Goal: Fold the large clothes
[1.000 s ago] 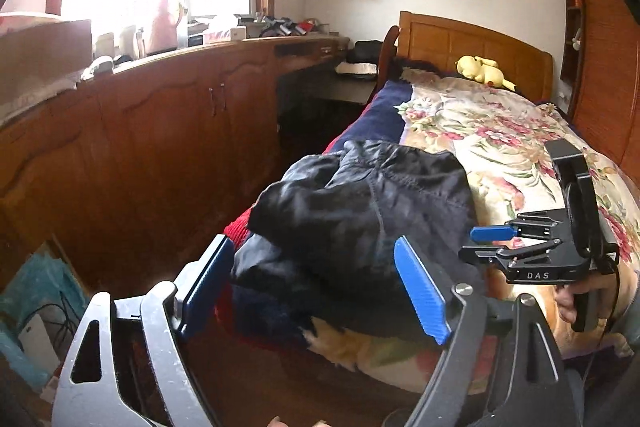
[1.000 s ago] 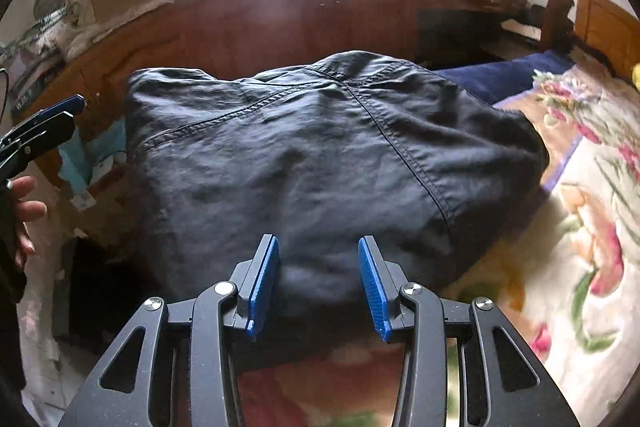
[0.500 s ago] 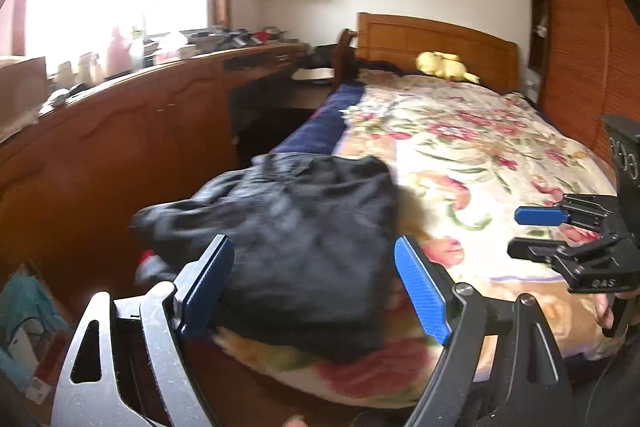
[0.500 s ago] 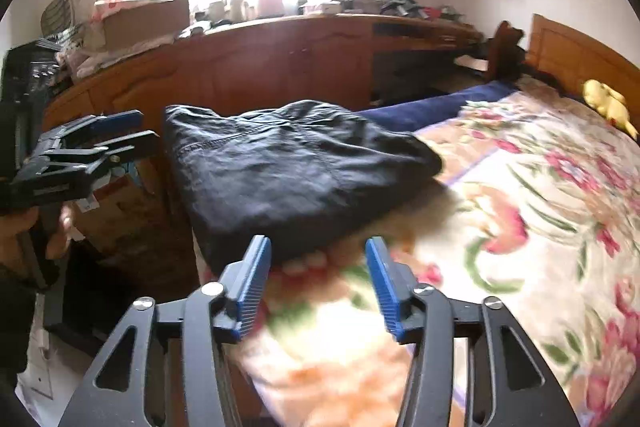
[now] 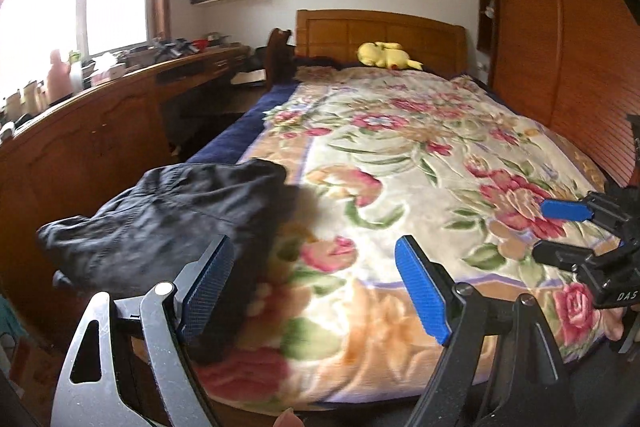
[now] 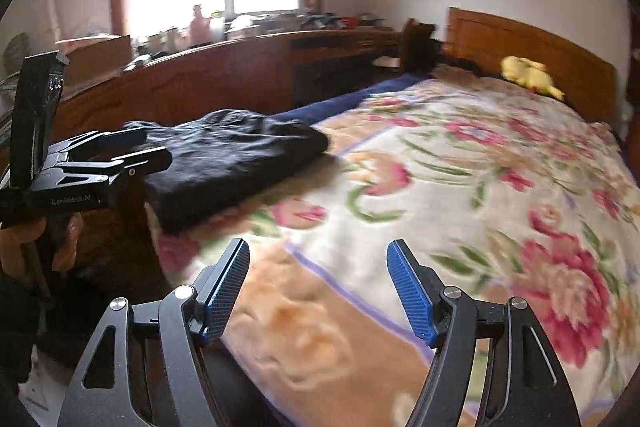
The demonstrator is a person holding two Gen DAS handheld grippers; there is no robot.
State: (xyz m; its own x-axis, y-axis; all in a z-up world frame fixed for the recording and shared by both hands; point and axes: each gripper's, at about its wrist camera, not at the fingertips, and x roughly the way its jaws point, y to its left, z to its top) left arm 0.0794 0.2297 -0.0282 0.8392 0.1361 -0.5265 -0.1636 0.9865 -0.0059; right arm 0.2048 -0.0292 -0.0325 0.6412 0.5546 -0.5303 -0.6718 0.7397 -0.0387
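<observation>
Bedroom scene, shown from 2 handheld grippers. A folded dark garment (image 5: 168, 223) is laid on the near left corner of a floral blanket (image 5: 420, 163) that covers the bed, by the bed's edge, next to a long wooden cabinet (image 5: 80, 151). The left gripper (image 5: 314, 291) is held above the blanket with its blue pads spread wide and nothing between them; the garment lies just beyond its left pad. The right gripper (image 6: 318, 291) is also held over the blanket, well apart from the garment; its jaws have just been opening and are released, with only blanket seen between them. A yellow plush toy (image 5: 386, 55) is seen by the wooden headboard (image 5: 380, 29).
</observation>
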